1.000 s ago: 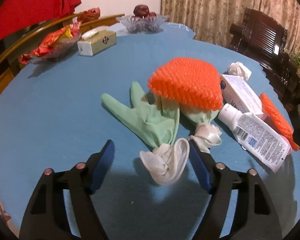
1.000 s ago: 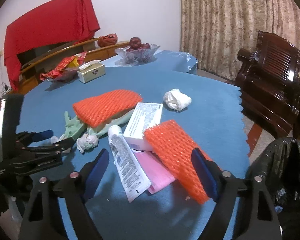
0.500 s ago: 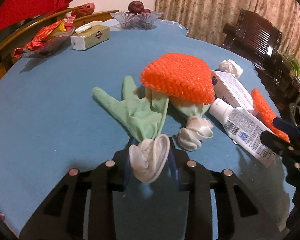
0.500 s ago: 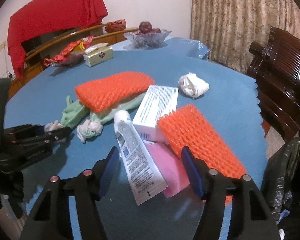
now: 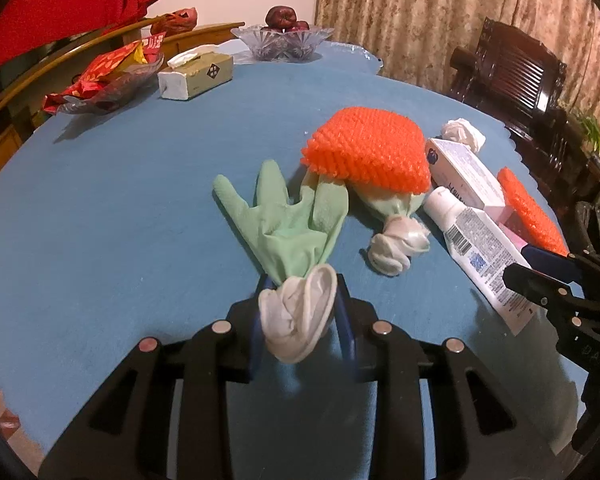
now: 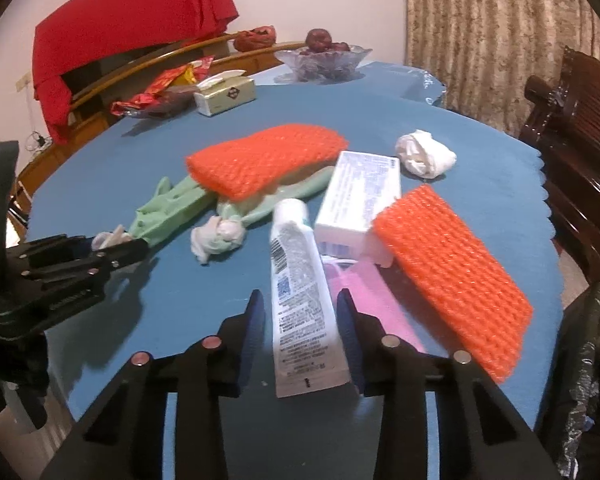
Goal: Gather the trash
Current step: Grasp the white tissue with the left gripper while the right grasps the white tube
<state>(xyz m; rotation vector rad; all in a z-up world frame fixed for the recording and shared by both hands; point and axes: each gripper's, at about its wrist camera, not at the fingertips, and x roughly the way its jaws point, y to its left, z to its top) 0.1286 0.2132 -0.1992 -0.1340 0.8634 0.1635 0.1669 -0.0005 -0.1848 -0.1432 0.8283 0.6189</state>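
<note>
My left gripper (image 5: pixel 300 312) is shut on the white cuff of a green rubber glove (image 5: pixel 288 224), whose fingers lie on the blue table. A second knotted green glove (image 5: pixel 396 240) lies under an orange foam net (image 5: pixel 368 152). My right gripper (image 6: pixel 302 320) has closed around the flat end of a white tube (image 6: pixel 300 280). Beside it lie a white box (image 6: pixel 360 196), a pink packet (image 6: pixel 364 288), a second orange foam net (image 6: pixel 452 272) and a crumpled tissue (image 6: pixel 424 154).
At the far side of the round blue table (image 5: pixel 120 200) stand a tissue box (image 5: pixel 196 76), a glass dish of snack wrappers (image 5: pixel 104 88) and a glass fruit bowl (image 5: pixel 284 40). A dark wooden chair (image 6: pixel 572 128) and a black bag (image 6: pixel 592 360) are to the right.
My left gripper closed on the glove's white cuff and lifted it slightly. My right gripper moved left to the white tube and narrowed around its end.
</note>
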